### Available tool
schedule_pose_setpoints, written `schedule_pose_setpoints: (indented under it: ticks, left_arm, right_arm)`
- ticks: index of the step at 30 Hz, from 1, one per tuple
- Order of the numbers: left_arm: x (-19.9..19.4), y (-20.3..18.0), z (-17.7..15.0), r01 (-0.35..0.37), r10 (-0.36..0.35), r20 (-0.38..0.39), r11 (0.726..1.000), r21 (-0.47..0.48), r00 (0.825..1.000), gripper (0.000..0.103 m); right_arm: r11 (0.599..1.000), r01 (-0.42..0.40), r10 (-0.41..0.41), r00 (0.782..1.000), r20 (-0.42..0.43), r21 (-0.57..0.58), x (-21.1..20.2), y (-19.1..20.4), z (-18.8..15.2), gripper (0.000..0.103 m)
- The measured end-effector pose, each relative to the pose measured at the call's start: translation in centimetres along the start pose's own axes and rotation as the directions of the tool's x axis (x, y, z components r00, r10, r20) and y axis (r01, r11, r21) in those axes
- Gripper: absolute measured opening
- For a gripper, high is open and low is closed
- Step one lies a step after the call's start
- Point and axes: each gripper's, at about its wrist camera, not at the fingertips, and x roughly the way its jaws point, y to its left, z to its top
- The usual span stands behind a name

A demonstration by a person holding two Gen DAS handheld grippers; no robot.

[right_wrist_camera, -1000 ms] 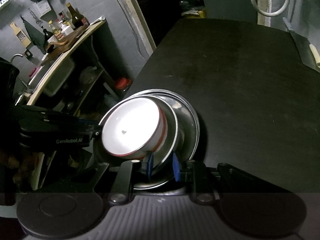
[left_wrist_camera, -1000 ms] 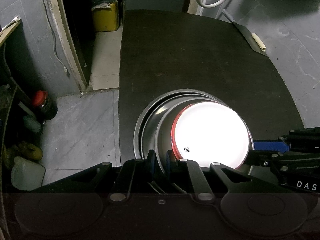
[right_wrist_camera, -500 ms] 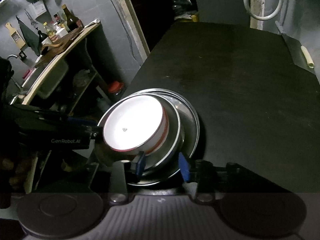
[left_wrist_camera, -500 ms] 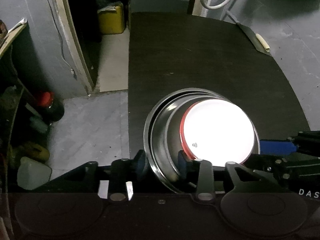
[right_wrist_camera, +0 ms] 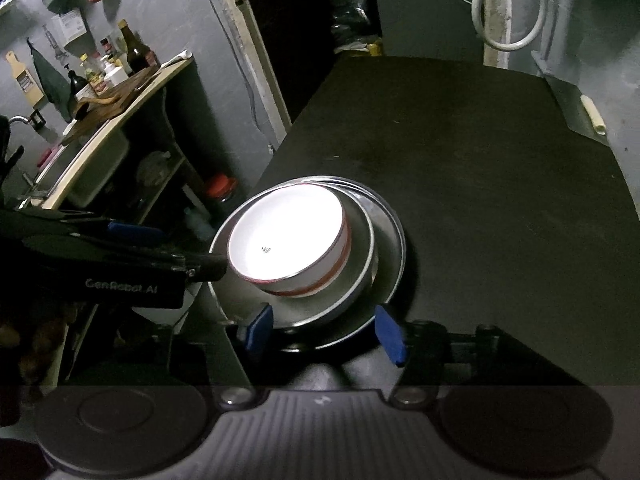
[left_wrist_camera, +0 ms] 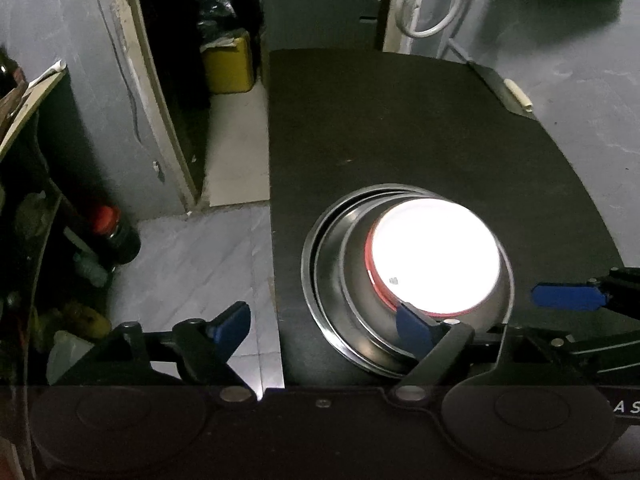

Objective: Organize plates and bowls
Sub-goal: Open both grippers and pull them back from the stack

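**Mia:** Where are the dishes?

**Ben:** They sit in one pile on the black table (right_wrist_camera: 480, 184), close to its left edge and near the front edge. At the bottom is a flat steel plate (right_wrist_camera: 394, 240). A steel bowl (right_wrist_camera: 366, 264) sits on the plate. A white bowl (right_wrist_camera: 286, 236) with a red stripe sits inside the steel bowl.

**Mia:** Is the white bowl straight?

**Ben:** It leans a little. From the left camera it glows so bright that I cannot see inside it.

**Mia:** What is the left gripper (left_wrist_camera: 326, 322) doing?

**Ben:** Its blue fingers (left_wrist_camera: 414, 326) are far apart. One finger is over the floor, past the left edge of the table. The other is by the rim of the steel bowl (left_wrist_camera: 352, 276), right beside the white bowl (left_wrist_camera: 434, 256). It holds nothing.

**Mia:** And the right gripper (right_wrist_camera: 324, 332)?

**Ben:** Its blue fingers (right_wrist_camera: 388, 334) are wide apart too. They sit at the front of the pile, one on each side. I cannot tell if they touch the plate. They squeeze nothing.

**Mia:** What else is on the table?

**Ben:** A big knife (right_wrist_camera: 576, 112) with a pale handle lies at the far right corner.
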Motion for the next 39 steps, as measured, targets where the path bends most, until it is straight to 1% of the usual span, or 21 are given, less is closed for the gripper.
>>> schedule_pose_setpoints:
  ticks: [8,12,13,14,16,17,20,23,26,30,32,37,39]
  left_arm:
    - [-0.9,-0.2,-0.8,0.013,-0.013,0.002,0.999,0.044,1.0,0.085]
    - [-1.5,0.1,-1.4,0.018,-0.018,0.008,0.998,0.056,1.0,0.087]
    - [-1.7,0.2,-1.6,0.019,-0.02,0.01,0.998,0.057,1.0,0.089]
    - [-1.8,0.3,-1.7,0.021,-0.022,0.013,0.998,0.057,1.0,0.093]
    - [-2.2,0.6,-2.0,0.022,-0.024,0.029,0.998,0.057,0.999,0.099]
    - [-2.4,0.8,-2.3,0.023,-0.026,0.037,0.998,0.057,0.999,0.099]
    - [-2.8,1.4,-3.0,0.04,-0.043,0.05,0.998,0.051,0.998,0.102]
    - [-3.1,2.1,-3.7,0.063,-0.064,0.072,0.998,0.025,0.995,0.102]
    - [-3.4,3.0,-4.6,0.101,-0.1,0.099,0.995,-0.009,0.99,0.102]
    - [-3.8,3.7,-5.7,0.136,-0.127,0.139,0.989,-0.056,0.982,0.102]
    - [-4.2,3.8,-6.0,0.152,-0.14,0.164,0.986,-0.062,0.976,0.102]
    - [-5.0,3.4,-6.7,0.15,-0.136,0.227,0.988,-0.042,0.964,0.102]
    - [-5.3,3.2,-6.9,0.143,-0.129,0.238,0.989,-0.041,0.963,0.102]
  right_arm:
    - [0.999,0.021,-0.022,0.999,0.026,0.034,-1.1,0.8,-1.4,0.067]
    - [0.998,0.032,-0.034,0.998,0.044,0.049,-1.6,1.6,-1.9,0.072]
    - [0.998,0.036,-0.039,0.998,0.051,0.052,-1.8,1.8,-2.1,0.074]
    - [0.997,0.041,-0.045,0.997,0.059,0.057,-1.9,2.0,-2.2,0.076]
    - [0.996,0.053,-0.058,0.995,0.076,0.07,-2.3,2.4,-2.6,0.081]
    - [0.995,0.059,-0.066,0.994,0.084,0.078,-2.4,2.5,-2.7,0.085]
    - [0.99,0.081,-0.093,0.99,0.106,0.112,-3.0,3.0,-3.5,0.089]
    - [0.981,0.113,-0.134,0.982,0.136,0.156,-3.8,3.3,-4.4,0.094]
    - [0.971,0.135,-0.169,0.971,0.171,0.195,-4.7,3.5,-5.4,0.099]
    - [0.957,0.158,-0.212,0.953,0.217,0.243,-6.1,3.7,-6.2,0.103]
    - [0.95,0.164,-0.229,0.943,0.239,0.266,-6.7,3.5,-6.5,0.103]
    - [0.937,0.177,-0.263,0.925,0.273,0.301,-7.6,3.1,-7.1,0.103]
    - [0.934,0.178,-0.268,0.923,0.277,0.309,-7.8,3.1,-7.6,0.103]
